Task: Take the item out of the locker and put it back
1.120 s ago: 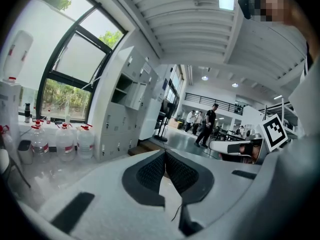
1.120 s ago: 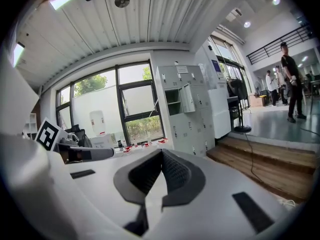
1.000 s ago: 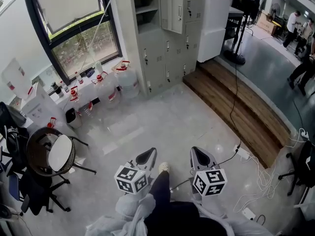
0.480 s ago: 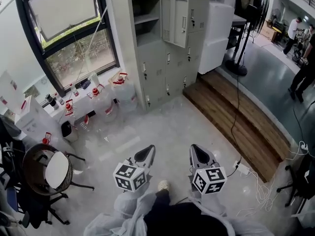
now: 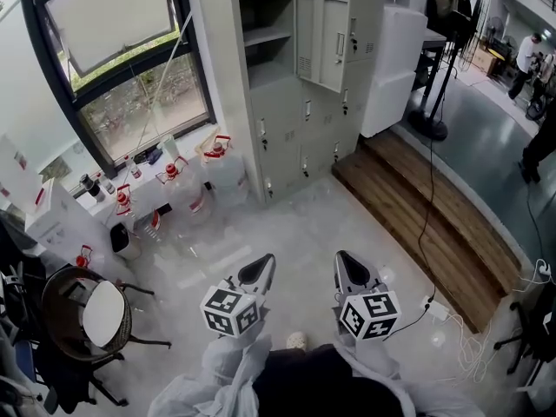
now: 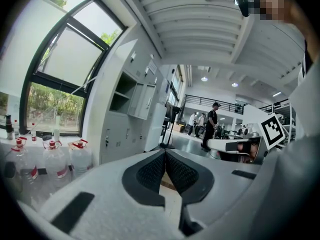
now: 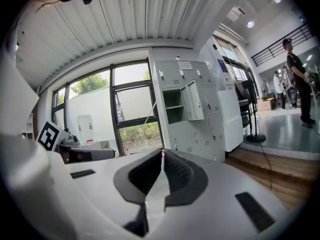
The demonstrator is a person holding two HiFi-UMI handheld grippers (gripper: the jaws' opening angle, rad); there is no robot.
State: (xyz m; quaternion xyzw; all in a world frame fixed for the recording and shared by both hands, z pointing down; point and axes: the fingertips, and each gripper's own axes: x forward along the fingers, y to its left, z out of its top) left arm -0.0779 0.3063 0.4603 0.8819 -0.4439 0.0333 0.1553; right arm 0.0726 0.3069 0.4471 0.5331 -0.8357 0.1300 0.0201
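Note:
A bank of grey lockers (image 5: 291, 120) stands ahead of me by the window. One upper compartment (image 5: 271, 49) is open, with its door (image 5: 323, 29) swung out to the right. I see a shelf inside it but can make out no item. My left gripper (image 5: 263, 262) and right gripper (image 5: 343, 259) are held side by side over the floor, well short of the lockers. Both are shut and hold nothing. The left gripper view shows its pads (image 6: 164, 154) meeting and the lockers (image 6: 125, 116) at the left. In the right gripper view the jaws (image 7: 163, 154) are shut below the open compartment (image 7: 173, 106).
Several water jugs with red caps (image 5: 221, 159) stand under the window, left of the lockers. A chair (image 5: 87, 307) is at the lower left. A wooden step (image 5: 426, 207) runs along the right, with a cable and power strip (image 5: 434, 309). People (image 5: 534, 55) stand far right.
Both grippers and the head have moved forward toward the lockers, which now sit larger and lower in view. The jaws have stayed shut and empty.

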